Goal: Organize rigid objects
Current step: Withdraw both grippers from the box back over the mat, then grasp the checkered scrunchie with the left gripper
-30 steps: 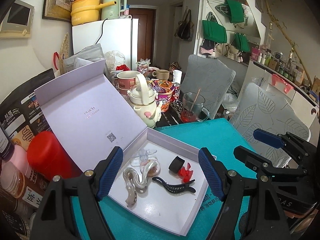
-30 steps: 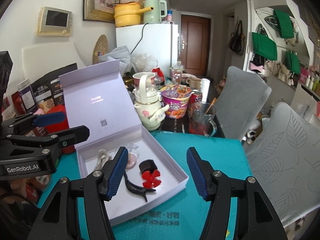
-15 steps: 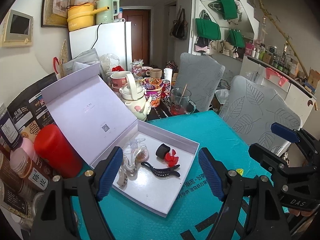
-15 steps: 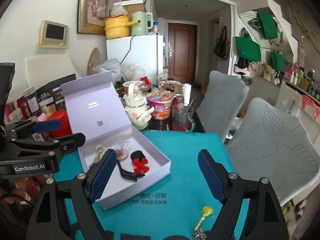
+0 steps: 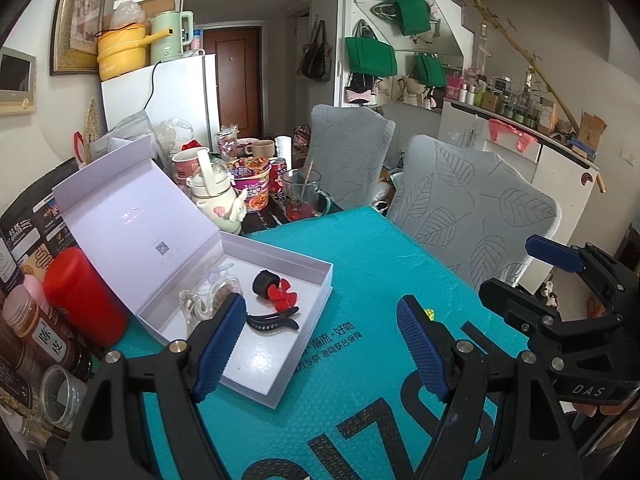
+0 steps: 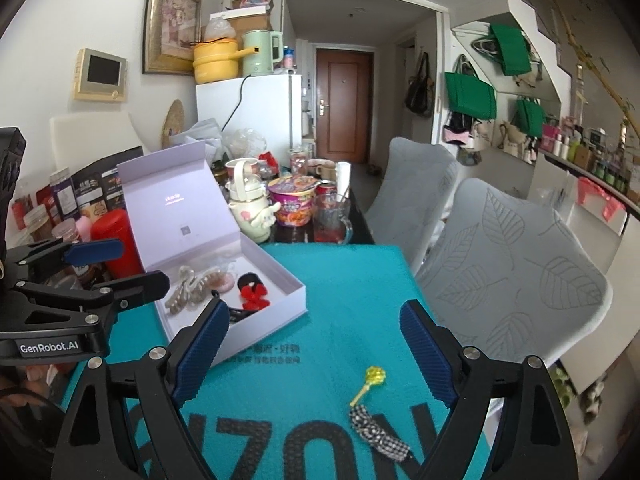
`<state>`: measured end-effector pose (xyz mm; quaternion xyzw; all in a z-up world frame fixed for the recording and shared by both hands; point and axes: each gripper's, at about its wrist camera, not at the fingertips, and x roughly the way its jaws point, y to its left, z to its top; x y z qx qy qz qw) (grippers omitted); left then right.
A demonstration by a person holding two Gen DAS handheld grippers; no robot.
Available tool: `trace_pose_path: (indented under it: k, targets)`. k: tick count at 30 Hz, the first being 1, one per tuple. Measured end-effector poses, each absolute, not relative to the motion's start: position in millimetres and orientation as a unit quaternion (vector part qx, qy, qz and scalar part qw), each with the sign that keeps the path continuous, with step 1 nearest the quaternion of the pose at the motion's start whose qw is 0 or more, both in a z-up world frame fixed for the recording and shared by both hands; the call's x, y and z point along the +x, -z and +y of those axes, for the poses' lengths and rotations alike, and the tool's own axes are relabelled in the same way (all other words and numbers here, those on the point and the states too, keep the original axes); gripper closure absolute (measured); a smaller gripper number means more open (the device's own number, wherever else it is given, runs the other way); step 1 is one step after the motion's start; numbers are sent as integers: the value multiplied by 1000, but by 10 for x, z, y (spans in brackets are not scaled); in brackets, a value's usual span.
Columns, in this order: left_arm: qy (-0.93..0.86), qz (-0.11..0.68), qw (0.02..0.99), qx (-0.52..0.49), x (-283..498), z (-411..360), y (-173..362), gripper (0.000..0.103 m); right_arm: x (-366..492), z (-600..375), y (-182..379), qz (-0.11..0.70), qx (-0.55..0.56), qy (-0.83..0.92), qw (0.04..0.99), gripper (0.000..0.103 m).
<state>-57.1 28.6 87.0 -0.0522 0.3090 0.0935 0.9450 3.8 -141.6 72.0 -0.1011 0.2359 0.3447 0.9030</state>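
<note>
An open white box (image 5: pixel 280 384) (image 6: pixel 296 300) lies on the teal mat. It holds a black hair clip (image 5: pixel 276 322), a red and black flower clip (image 5: pixel 276 290) (image 6: pixel 252 292), and pale claw clips (image 6: pixel 188 288). A yellow hairpin (image 6: pixel 370 382) and a black-and-white checked clip (image 6: pixel 380 432) lie on the mat near its front right. My left gripper (image 5: pixel 320 348) is open and empty, above the mat beside the box. My right gripper (image 6: pixel 316 352) is open and empty, above the mat behind the yellow hairpin.
A red canister (image 5: pixel 84 296) and jars (image 5: pixel 36 328) stand left of the box. A teapot (image 6: pixel 250 208), noodle cup (image 6: pixel 294 200) and glass mug (image 6: pixel 330 218) crowd the table's far end. Two grey chairs (image 6: pixel 508 256) stand to the right.
Both grippers have pulled back and up from the box. The yellow hairpin and checked clip have come into the right wrist view.
</note>
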Motion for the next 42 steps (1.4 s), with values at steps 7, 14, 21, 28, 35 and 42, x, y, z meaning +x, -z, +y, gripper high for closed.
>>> trace_pose_path:
  k: [7, 14, 21, 28, 35, 42]
  targets:
    - [-72, 331, 939, -58, -528, 71, -660, 25, 59, -1636, -508, 259, -97, -335, 901, 15]
    - [-47, 347, 935, -65, -461, -111, -407, 25, 172, -1827, -231, 289, -93, -316, 899, 15]
    - [-32, 375, 924, -72, -291, -310, -107, 25, 284, -2031, 39, 312, -94, -297, 897, 15]
    - [-20, 404, 911, -72, -84, -566, 199, 25, 447, -2248, 259, 328, -101, -274, 898, 15]
    - [-4, 425, 900, -99, 128, -754, 432, 25, 601, -2460, 441, 351, -91, -256, 896, 15]
    - [6, 436, 894, -103, 354, -977, 590, 25, 737, -2726, 535, 363, -76, -226, 901, 15]
